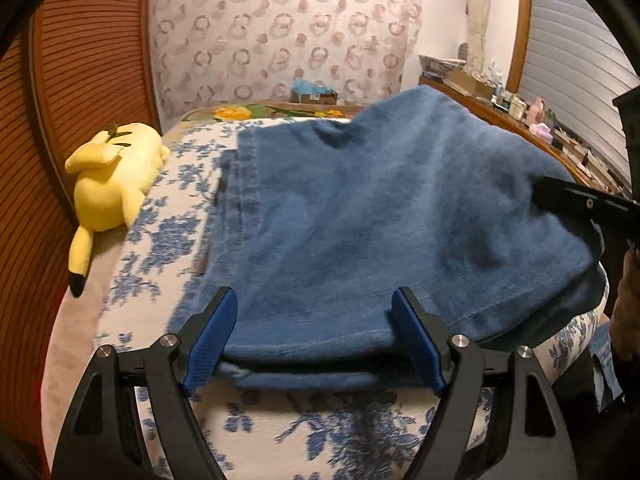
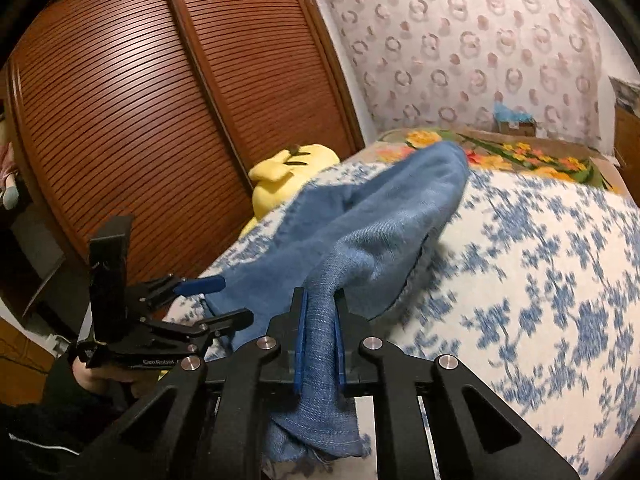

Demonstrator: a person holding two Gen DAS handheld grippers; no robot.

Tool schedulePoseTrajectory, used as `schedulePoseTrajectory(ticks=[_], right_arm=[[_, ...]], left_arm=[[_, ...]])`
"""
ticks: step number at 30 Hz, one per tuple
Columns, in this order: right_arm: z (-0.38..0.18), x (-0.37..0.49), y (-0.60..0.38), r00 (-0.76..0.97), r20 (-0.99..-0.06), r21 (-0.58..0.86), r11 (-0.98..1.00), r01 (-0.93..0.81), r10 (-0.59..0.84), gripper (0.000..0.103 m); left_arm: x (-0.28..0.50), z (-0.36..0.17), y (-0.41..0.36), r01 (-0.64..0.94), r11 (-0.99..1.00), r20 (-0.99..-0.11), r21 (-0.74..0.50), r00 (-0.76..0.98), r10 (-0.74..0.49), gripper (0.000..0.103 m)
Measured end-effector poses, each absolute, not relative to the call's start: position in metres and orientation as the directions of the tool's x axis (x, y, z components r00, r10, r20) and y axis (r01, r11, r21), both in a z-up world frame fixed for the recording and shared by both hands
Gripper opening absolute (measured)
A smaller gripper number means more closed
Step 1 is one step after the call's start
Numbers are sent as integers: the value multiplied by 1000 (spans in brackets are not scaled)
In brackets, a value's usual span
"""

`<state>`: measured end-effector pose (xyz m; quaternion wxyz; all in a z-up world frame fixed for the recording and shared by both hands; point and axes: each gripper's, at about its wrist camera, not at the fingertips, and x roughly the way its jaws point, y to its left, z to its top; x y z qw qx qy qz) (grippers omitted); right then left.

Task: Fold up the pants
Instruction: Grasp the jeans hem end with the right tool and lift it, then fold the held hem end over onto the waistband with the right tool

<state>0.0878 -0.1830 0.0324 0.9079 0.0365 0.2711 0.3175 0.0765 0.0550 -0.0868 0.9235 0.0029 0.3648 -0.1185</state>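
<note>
R gripper (image 2: pixel 320 336), nearest: fingers pressed together on a bunched edge of the jeans (image 2: pixel 372 232), which run away from it toward the far end of the bed (image 2: pixel 540 280). L gripper (image 1: pixel 316 340): fingers spread wide, straddling the jeans' near folded edge, not pinching; both equally near the near edge.

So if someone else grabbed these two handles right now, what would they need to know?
Right gripper: shut on a bunched end of the jeans, lifting it.
Left gripper: open, fingers either side of the jeans' near edge, nothing clamped.
Jeans lie on the floral bedspread, a yellow plush toy beside them.
Done: a fold looks started.
Left: probably lay the lifted end over and flatten.
</note>
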Motion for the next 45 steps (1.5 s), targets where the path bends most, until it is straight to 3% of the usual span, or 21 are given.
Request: schedulePoseTrajectory(ticks=[13,29,32,34,36,45], right_arm=[[41,131,-112,562,-441,236,695,-680,700,10],[-12,202,-35,400,-547,304,619,-724,736,11],[-5,207,-32,410,-539,295,620,-727,736,19],[4,204,-34,422,-533,281,624,-729,733,36],[16,198,-36,458,-522,232,637,-736,720,44],[52,182,-70,616,-455,94,723,-685,643,46]], left_arm=[[59,-55,107,121,989,-615,-81,775,-146,80],[51,-66,159,3,995,-630,-103,774,-67,80],[51,-67,161,-4,995,-629,-101,775,-61,80],[52,-66,162,-7,995,-630,-103,775,-59,80],[53,-66,163,-7,995,-629,-102,775,-59,80],[51,-48,151,22,994,-591,-106,802,-81,80]])
